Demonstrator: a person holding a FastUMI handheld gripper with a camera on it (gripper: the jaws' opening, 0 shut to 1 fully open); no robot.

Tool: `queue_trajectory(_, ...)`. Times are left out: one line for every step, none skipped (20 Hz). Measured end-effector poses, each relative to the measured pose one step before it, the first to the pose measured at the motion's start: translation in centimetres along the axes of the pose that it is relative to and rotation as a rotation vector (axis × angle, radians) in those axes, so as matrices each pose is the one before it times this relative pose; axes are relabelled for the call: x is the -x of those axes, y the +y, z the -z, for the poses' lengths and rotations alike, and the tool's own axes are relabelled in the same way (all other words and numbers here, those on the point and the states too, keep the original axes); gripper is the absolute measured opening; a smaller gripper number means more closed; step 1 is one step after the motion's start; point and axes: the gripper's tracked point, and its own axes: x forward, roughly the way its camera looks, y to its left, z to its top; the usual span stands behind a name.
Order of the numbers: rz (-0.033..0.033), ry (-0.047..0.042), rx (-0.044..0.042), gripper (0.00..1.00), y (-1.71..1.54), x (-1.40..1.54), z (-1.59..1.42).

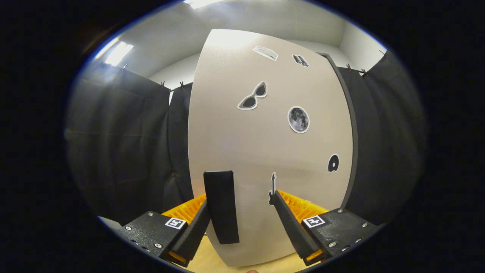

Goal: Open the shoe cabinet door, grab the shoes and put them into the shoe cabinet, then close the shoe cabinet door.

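cabinet door (265,151) foot cut off | top stickers (265,52) too small

Recording booth: black cloth walls (125,144), ceiling lights (118,53), stickered cabinet door (265,151).

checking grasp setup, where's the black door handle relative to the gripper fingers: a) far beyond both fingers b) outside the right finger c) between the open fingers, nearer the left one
c: the black handle on the cabinet door stands between the spread fingers of the gripper, close beside the left finger; whether they touch is unclear.
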Motion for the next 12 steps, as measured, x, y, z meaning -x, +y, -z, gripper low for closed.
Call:
queue_trajectory(0.00093,-0.00069,-0.00568,0.96,0.331,-0.827,-0.015)
queue_trajectory(0.00181,-0.00118,-0.00016,0.96,0.122,-0.701,-0.052)
queue_trajectory(0.00547,-0.00319,0.00286,0.96,-0.319,-0.18,-0.144)
queue_trajectory(0.00764,-0.00025,0.00403,0.96,0.369,-0.284,0.125)
queue_trajectory(0.00869,-0.00475,0.00547,0.96,0.261,-0.556,-0.015)
queue_trajectory(0.00878,0.00018,0.00226,0.96,0.526,-1.109,0.207)
queue_trajectory(0.00761,-0.00164,-0.001,0.97,0.149,-0.535,0.003)
queue_trajectory(0.00654,0.00311,-0.00218,0.96,-0.316,-0.039,0.088)
queue_trajectory(0.00722,-0.00074,-0.0004,0.96,0.193,-0.574,-0.03)
queue_trajectory(0.00914,0.00096,-0.00153,0.96,0.119,-0.213,-0.02)
queue_trajectory(0.00928,-0.00159,0.00015,0.96,0.189,-0.342,0.009)
queue_trajectory(0.01105,-0.00085,-0.00162,0.96,0.119,-0.313,0.015)
